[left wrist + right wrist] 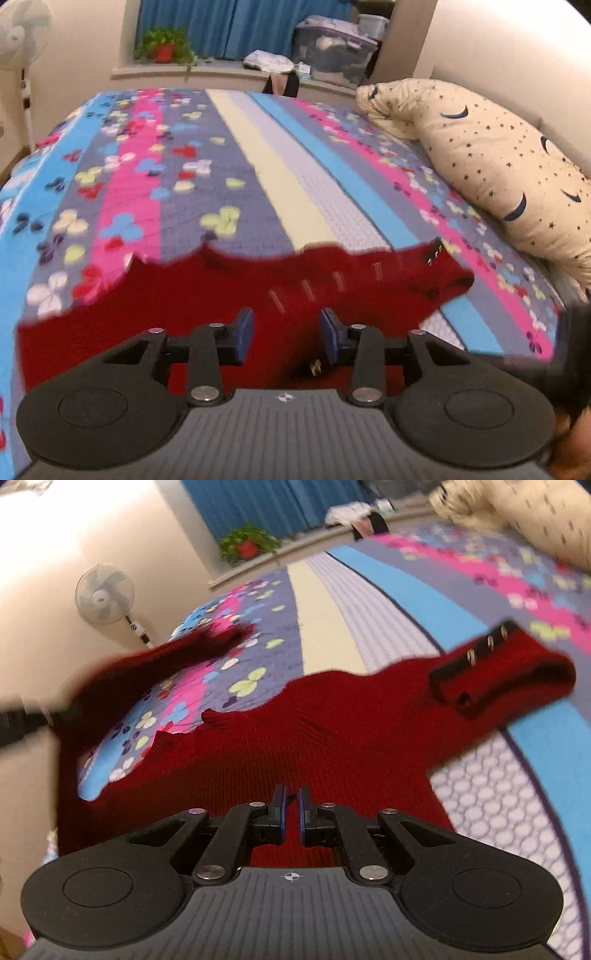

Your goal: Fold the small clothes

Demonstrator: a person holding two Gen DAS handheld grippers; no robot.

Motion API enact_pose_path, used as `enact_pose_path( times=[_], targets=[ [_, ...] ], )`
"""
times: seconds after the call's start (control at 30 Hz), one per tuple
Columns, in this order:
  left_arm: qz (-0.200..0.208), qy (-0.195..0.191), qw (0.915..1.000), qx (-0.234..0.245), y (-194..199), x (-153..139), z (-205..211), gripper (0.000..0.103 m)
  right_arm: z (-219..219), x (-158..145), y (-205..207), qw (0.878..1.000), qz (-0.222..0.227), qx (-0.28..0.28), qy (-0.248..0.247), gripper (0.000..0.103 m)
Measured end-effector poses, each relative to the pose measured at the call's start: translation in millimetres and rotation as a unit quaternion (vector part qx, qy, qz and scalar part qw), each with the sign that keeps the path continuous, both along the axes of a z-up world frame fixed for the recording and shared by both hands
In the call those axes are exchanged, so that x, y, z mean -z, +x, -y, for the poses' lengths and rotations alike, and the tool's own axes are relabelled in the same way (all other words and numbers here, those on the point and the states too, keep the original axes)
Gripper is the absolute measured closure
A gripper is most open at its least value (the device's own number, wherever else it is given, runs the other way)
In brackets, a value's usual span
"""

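Note:
A dark red knit garment [184, 302] lies spread on the striped flowered bedspread [277, 166]. Its neck end, with a dark strip of metal snaps [476, 653], points to the far right. My left gripper [287, 334] hovers over the cloth, open, with nothing between its blue pads. My right gripper [291, 812] is low over the garment's near part; its pads stand a narrow gap apart, with red cloth showing through the gap. In the right wrist view a sleeve [147, 672] is raised and blurred at the left. A dark blur [569, 350] fills the left wrist view's right edge.
A cream quilt with stars and moons [498, 166] lies along the bed's right side. Beyond the bed, a sill holds a potted plant [164, 48] and a storage box [332, 51]. A standing fan [105, 592] is by the wall at the left.

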State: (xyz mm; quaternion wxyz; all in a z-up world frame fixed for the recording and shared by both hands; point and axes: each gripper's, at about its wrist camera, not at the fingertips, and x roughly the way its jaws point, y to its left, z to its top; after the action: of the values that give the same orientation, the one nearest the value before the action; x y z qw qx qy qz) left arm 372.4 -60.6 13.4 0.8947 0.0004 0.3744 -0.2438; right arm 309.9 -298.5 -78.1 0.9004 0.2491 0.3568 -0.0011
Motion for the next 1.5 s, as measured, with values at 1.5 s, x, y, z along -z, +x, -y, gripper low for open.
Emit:
enact_pose_path(
  times=[1.5],
  targets=[
    [0.071,0.086,0.9714,-0.210,-132.8,20.8,-165.6,0.058,179.6,47.1,41.1,0.973,-0.008,0.205,0.105,0.071]
  ],
)
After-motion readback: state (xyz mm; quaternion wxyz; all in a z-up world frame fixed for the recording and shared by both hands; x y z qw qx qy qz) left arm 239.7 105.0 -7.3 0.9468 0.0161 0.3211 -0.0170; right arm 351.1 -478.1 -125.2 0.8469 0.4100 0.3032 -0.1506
